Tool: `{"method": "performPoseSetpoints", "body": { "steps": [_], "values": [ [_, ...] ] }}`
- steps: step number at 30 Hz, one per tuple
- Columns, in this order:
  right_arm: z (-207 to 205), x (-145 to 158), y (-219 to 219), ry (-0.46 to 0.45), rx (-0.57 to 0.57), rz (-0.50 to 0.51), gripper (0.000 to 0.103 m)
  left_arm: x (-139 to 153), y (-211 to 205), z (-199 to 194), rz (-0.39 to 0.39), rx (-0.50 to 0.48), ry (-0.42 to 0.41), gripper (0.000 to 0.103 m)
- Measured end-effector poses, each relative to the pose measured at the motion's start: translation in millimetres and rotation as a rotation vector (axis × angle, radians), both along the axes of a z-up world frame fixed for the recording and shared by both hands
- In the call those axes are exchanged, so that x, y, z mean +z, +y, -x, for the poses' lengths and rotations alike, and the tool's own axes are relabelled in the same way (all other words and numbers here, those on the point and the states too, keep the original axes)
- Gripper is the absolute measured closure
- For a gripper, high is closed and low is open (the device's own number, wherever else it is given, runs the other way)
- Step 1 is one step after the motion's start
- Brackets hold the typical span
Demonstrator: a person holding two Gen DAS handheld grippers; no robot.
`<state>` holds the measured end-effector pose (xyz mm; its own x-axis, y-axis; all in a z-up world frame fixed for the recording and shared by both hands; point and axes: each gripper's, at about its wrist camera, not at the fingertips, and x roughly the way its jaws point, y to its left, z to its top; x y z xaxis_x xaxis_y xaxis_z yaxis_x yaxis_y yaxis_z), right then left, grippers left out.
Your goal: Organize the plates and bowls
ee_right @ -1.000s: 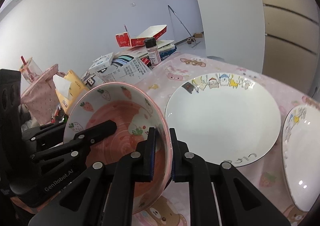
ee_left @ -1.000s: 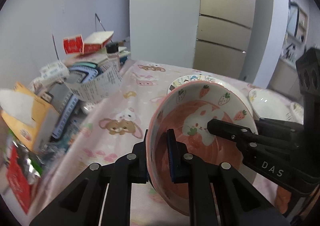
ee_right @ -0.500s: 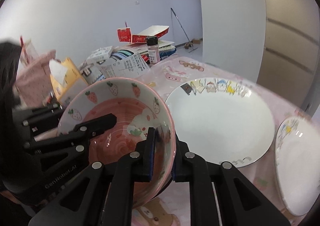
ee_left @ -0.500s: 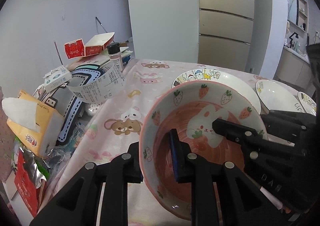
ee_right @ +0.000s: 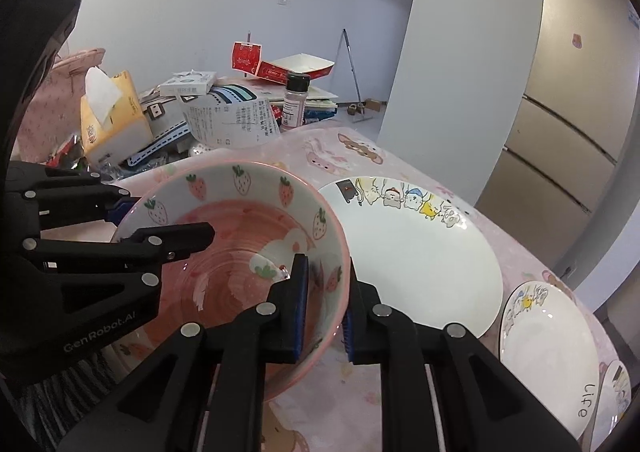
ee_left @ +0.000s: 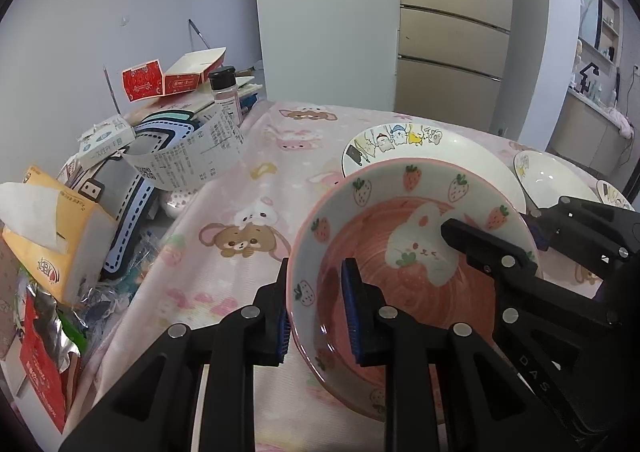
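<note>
Over a pink cartoon-print tabletop (ee_left: pixel 248 211), the left claw (ee_left: pixel 318 312) straddles the strawberry bowl (ee_left: pixel 400 211) rim with a visible gap, while the right claw (ee_right: pixel 326 304) pinches the opposite rim.

My pink bowl (ee_right: pixel 236 252) is deep, with a ring of strawberries inside its pale rim and a white rabbit with a strawberry painted on its swirled pink floor. It sits tilted, its mouth leaning toward me, low over the pink cartoon cloth on the counter (ee_right: pixel 332 404). Just beside it, on its right, lies a large white plate (ee_right: pixel 420 256), flat, with small cartoon animals along its far edge. Further right lies a smaller white plate (ee_right: pixel 552 348) with a similar drawing and the word "Life" on its near rim.
</note>
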<state>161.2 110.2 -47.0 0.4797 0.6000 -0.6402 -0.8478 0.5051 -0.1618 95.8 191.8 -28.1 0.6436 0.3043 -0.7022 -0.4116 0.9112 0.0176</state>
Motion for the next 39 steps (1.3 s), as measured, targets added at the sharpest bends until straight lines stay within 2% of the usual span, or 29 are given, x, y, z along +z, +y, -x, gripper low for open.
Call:
{"method": "performPoseSetpoints", "body": {
  "steps": [4, 7, 12, 15, 18, 20, 21, 22, 23, 24, 25, 26, 29, 31, 36, 39],
  "values": [
    [-2, -1, 0, 0.017, 0.001, -0.001, 0.089, -2, 0, -1, 0.014, -0.002, 0.007, 0.079],
    [-7, -5, -2, 0.079, 0.003, -0.02, 0.089, -2, 0, -1, 0.015, 0.001, 0.01, 0.079],
    [-7, -4, -3, 0.086, 0.003, -0.033, 0.089, -2, 3, -1, 0.026, 0.01, 0.004, 0.079],
    [-6, -4, -4, 0.089, 0.005, -0.04, 0.089, -2, 7, 0, 0.067, 0.0, -0.007, 0.079],
    [-8, -3, -8, 0.109, 0.018, -0.046, 0.086, -5, 12, -1, 0.104, 0.008, 0.001, 0.071],
    [-9, -3, -8, 0.128, 0.038, -0.036, 0.074, -4, 12, 0, 0.11, 0.0, -0.006, 0.053],
    [-9, -3, -9, 0.13, 0.039, -0.031, 0.062, -2, 11, 1, 0.094, 0.008, -0.009, 0.039],
    [-11, -1, -11, 0.125, 0.024, -0.032, 0.056, -1, 11, 1, 0.063, 0.03, -0.005, 0.032],
    [-14, 0, -13, 0.137, 0.017, -0.037, 0.05, 1, 12, 2, 0.021, 0.063, 0.002, 0.016],
    [-20, 1, -17, 0.171, 0.017, -0.058, 0.032, 3, 14, 3, -0.01, 0.087, -0.001, 0.004],
    [-25, 3, -21, 0.202, 0.018, -0.087, 0.008, 4, 16, 4, -0.013, 0.094, -0.011, 0.0],
    [-30, 6, -26, 0.224, 0.009, -0.125, 0.0, 6, 17, 7, -0.002, 0.088, -0.029, 0.0],
    [-44, 14, -36, 0.28, -0.027, -0.192, 0.0, 11, 15, 8, 0.035, 0.021, -0.068, 0.0],
    [-47, 22, -41, 0.307, -0.025, -0.231, 0.0, 14, 8, 8, 0.007, 0.002, -0.082, 0.0],
    [-35, 53, -47, 0.165, -0.02, -0.232, 0.0, 26, 0, 15, -0.037, 0.011, -0.154, 0.0],
    [-26, 81, -59, 0.1, -0.017, -0.286, 0.0, 33, -2, 20, -0.07, 0.027, -0.193, 0.0]
  ]
}}
